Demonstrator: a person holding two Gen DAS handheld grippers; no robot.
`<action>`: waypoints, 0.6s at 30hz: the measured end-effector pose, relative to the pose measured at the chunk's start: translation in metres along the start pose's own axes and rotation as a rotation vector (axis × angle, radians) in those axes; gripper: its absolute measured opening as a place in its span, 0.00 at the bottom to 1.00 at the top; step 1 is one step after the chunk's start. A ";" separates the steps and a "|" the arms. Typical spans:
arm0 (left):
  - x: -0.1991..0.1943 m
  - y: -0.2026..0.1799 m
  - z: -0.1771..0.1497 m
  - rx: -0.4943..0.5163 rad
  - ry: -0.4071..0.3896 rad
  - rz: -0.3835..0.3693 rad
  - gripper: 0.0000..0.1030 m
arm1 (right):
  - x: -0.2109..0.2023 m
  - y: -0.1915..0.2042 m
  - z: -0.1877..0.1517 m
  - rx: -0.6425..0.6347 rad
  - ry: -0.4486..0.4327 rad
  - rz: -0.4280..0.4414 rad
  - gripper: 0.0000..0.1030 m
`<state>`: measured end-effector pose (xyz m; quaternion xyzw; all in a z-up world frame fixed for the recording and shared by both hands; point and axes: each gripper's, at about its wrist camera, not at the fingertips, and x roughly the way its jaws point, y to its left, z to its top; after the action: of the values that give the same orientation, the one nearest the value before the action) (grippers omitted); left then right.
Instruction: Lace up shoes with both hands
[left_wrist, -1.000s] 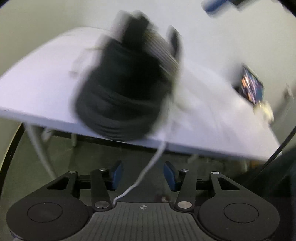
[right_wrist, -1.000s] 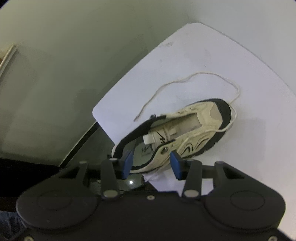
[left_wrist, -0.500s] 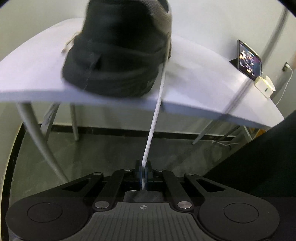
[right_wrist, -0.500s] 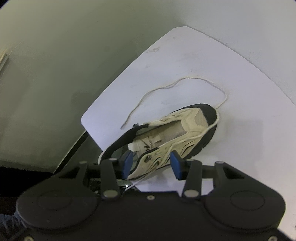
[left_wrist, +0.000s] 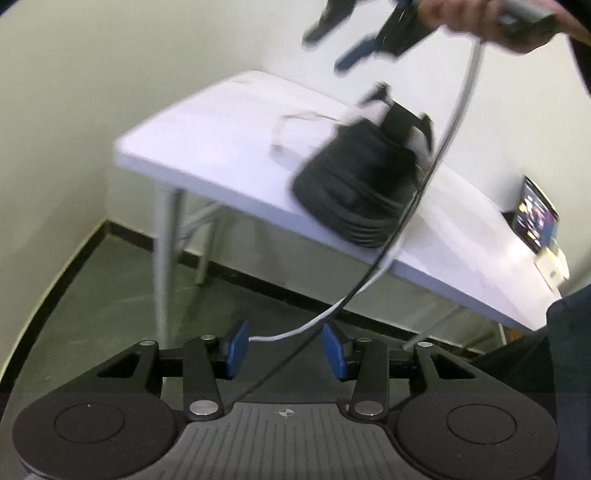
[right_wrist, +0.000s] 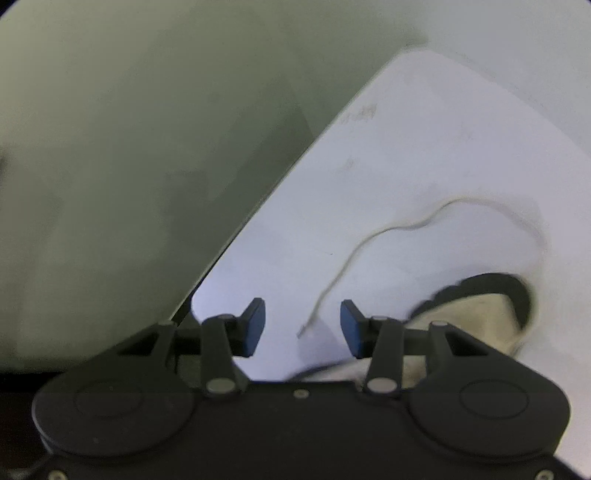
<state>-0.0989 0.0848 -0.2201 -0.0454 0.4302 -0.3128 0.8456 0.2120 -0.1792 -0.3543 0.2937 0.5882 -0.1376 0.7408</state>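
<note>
Resting on the white bench (left_wrist: 229, 147), the shoe (left_wrist: 362, 184) sits at the near edge, its black sole overhanging toward the left wrist camera; heavy blur hides its upper. Left gripper (left_wrist: 284, 349): jaws apart, nothing clamped, held below the bench edge, well off the shoe. A white lace end (left_wrist: 280, 335) hangs off the shoe, past the bench edge, and runs into the gap between the blue pads; contact with a pad cannot be judged. A dark cable (left_wrist: 454, 110) crosses in front of the shoe. Above the shoe, the right gripper (left_wrist: 354, 40) shows blurred, cut by the top of the frame.

Right wrist view: right gripper (right_wrist: 303, 326) jaws apart, empty, over the bench (right_wrist: 424, 147). Free lace (right_wrist: 406, 229) curls on the bench from the shoe toe (right_wrist: 491, 295), tip lying in line with the jaw gap. Shoe heel hidden behind the gripper body. A phone (left_wrist: 535, 218) stands far from the shoe.
</note>
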 end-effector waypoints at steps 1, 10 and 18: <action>-0.010 0.006 -0.002 -0.026 -0.006 0.027 0.38 | 0.015 0.005 0.004 0.000 0.020 -0.035 0.42; -0.058 0.013 0.013 -0.120 -0.123 0.101 0.38 | 0.079 0.020 0.003 0.054 0.063 -0.216 0.41; -0.078 0.002 0.044 -0.070 -0.183 0.066 0.38 | 0.080 0.017 -0.015 0.039 -0.002 -0.257 0.00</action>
<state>-0.0981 0.1221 -0.1391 -0.0892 0.3632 -0.2638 0.8891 0.2315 -0.1458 -0.4279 0.2302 0.6173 -0.2432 0.7119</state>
